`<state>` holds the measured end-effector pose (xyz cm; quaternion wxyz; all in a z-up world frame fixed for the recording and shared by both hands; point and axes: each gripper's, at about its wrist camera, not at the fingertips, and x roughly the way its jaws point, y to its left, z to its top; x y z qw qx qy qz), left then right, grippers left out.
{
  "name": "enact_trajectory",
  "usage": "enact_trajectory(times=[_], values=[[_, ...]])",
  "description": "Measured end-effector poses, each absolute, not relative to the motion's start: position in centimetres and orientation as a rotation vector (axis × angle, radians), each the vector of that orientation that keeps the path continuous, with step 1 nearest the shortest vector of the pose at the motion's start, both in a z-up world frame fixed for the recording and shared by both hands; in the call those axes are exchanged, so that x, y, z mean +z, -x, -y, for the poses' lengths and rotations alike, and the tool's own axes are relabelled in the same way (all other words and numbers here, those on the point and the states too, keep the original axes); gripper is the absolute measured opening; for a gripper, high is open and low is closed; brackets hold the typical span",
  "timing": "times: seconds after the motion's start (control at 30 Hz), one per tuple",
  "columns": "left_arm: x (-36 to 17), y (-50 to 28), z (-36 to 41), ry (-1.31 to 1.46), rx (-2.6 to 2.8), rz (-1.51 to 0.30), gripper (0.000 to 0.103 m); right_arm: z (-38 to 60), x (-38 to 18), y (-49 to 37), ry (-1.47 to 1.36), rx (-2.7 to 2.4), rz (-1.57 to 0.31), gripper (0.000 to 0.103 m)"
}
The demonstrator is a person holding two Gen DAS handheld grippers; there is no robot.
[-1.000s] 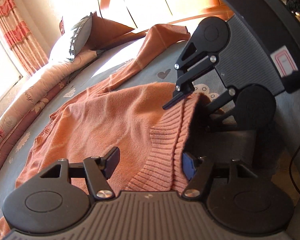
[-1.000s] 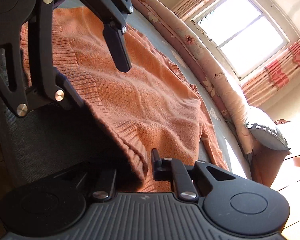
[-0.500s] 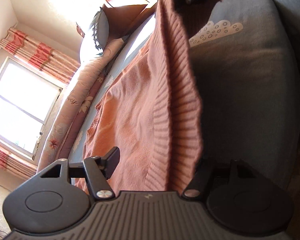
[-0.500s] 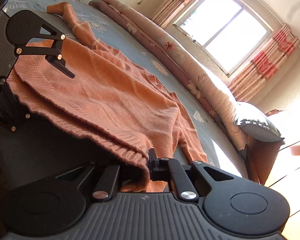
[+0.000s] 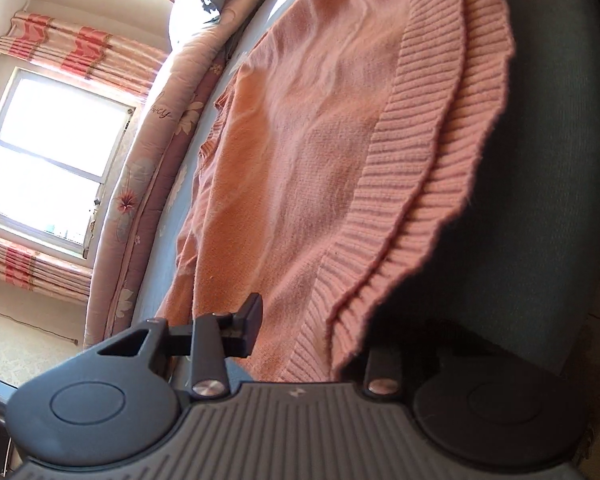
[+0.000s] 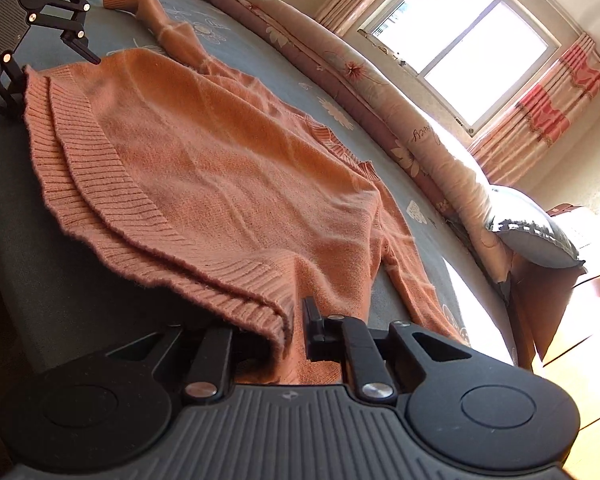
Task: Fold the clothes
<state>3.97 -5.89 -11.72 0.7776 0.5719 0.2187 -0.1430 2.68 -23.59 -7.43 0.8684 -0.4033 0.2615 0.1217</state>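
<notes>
- An orange sweater [image 6: 228,176] lies spread across a grey-blue bed [image 6: 260,68], its ribbed hem [image 5: 412,184] hanging over the bed's near edge.
- The hem shows as two layers, one just behind the other.
- The left gripper [image 5: 304,332] is at one corner of the hem. One finger [image 5: 250,330] stands clear beside the knit; the other is hidden under the cloth, so whether it pinches the hem cannot be told.
- In the right wrist view the left gripper [image 6: 54,58] sits at the far corner of the hem.
- The right gripper [image 6: 296,330] has the near hem corner between its fingers, closed onto the bunched knit.
- One sleeve [image 6: 156,20] stretches out on the bed beyond the sweater's body, away from the hem.
- A rolled floral quilt [image 6: 380,92] runs along the bed's far side, below a window [image 6: 452,40].
- A grey pillow [image 6: 536,232] lies at the quilt's end, well apart from the hem.
</notes>
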Motion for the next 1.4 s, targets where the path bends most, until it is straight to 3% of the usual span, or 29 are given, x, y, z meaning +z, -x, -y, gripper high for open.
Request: enact_trajectory(times=[0.07,0.13,0.2,0.73,1.07,1.13,1.2,1.4], values=[[-11.7,-4.0,6.0,-1.258,-0.319,-0.473,0.033,23.4,-8.4,-2.7,0.868,0.258,-0.564,0.026],[-11.7,-4.0,5.8,-1.281,-0.357,-0.489,0.023,23.2,-9.4,-2.7,0.892,0.265,-0.583,0.026],[-11.5,-3.9,5.7,-1.306,-0.394,-0.501,0.006,23.2,-10.1,-2.7,0.907,0.286,-0.606,0.008],[-5.0,-1.3,3.6,-1.413,-0.657,-0.395,0.004,23.2,-4.8,0.7,1.004,0.391,-0.618,0.008],[-8.7,-1.2,3.7,-1.401,-0.752,-0.525,0.005,22.9,-6.8,0.4,1.066,0.468,-0.734,0.009],[-9.2,-0.8,3.4,-1.402,-0.76,-0.542,0.006,22.6,-7.5,0.2,1.083,0.472,-0.758,0.011],[-8.5,-0.5,3.1,-1.372,-0.776,-0.564,0.011,22.4,-7.6,0.3,1.091,0.491,-0.785,0.02],[-4.3,0.3,2.2,-1.225,-0.834,-0.66,0.014,22.7,-4.9,1.5,0.982,0.594,-0.804,0.023]])
